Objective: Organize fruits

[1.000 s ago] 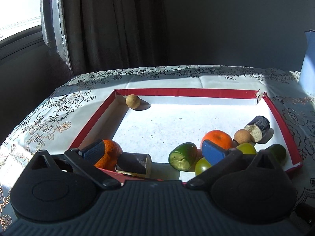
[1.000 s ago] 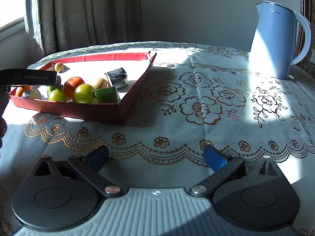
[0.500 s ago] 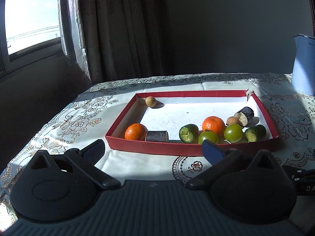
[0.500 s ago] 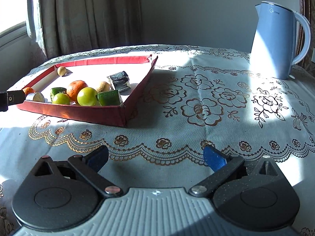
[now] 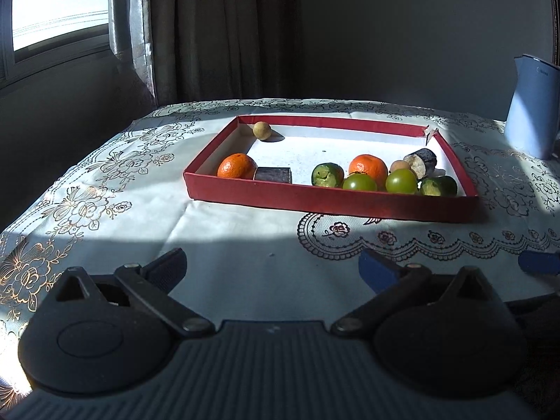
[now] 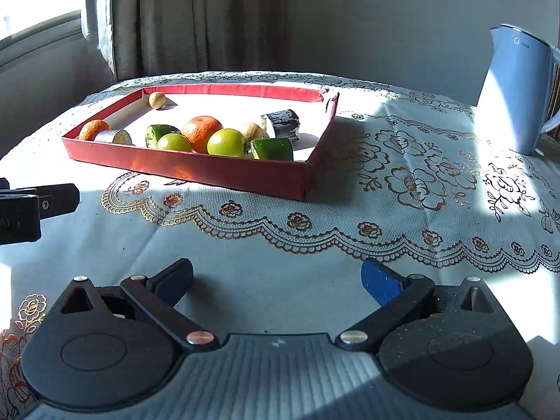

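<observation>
Both the left gripper (image 5: 271,266) and right gripper (image 6: 276,276) hang empty, fingers spread, near the red tray (image 6: 196,169); a careless reach could nudge its crowded green tomatoes (image 6: 225,142) rolling.

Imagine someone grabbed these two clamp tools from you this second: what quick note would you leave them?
Left gripper: open, empty, over the tablecloth short of the red tray.
Right gripper: open, empty, also short of the tray.
In the tray: two oranges, two green tomatoes, two green chunks, two dark chunks and two small tan fruits; one sits alone in the far corner.
Done: no fruit lies outside the tray.
Left: grouping, if wanted; like kinds still sit apart.
</observation>
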Demonstrator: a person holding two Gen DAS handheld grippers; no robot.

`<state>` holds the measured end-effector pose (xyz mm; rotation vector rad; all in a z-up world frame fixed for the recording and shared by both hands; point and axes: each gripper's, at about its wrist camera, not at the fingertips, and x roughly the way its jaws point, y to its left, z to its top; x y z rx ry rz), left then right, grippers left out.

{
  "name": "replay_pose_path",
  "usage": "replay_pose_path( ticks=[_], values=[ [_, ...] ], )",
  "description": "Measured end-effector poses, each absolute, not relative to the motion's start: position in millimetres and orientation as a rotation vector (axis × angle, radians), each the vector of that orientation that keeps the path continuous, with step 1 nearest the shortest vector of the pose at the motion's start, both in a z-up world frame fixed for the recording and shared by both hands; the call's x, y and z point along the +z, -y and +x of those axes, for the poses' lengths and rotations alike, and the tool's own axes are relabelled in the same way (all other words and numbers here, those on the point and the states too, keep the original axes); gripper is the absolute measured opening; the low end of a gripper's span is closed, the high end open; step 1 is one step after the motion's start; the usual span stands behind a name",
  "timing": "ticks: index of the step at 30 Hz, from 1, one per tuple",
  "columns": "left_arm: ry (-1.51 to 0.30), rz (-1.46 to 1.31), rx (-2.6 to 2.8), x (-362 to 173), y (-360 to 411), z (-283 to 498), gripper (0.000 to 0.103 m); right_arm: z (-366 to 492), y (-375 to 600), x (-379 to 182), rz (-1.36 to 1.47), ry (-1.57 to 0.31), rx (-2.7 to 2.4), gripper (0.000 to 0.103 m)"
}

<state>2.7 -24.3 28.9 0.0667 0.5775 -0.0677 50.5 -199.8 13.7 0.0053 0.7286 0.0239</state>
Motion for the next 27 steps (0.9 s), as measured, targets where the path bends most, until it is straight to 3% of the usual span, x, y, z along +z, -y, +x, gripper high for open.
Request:
replay_pose_path(
  ticks=[27],
  values=[
    [-0.567, 0.072, -0.108, 19.3, 28.9, 0.3, 0.103, 47.2, 180.8, 13.2, 0.011, -0.720, 0.045, 0.103]
  ],
)
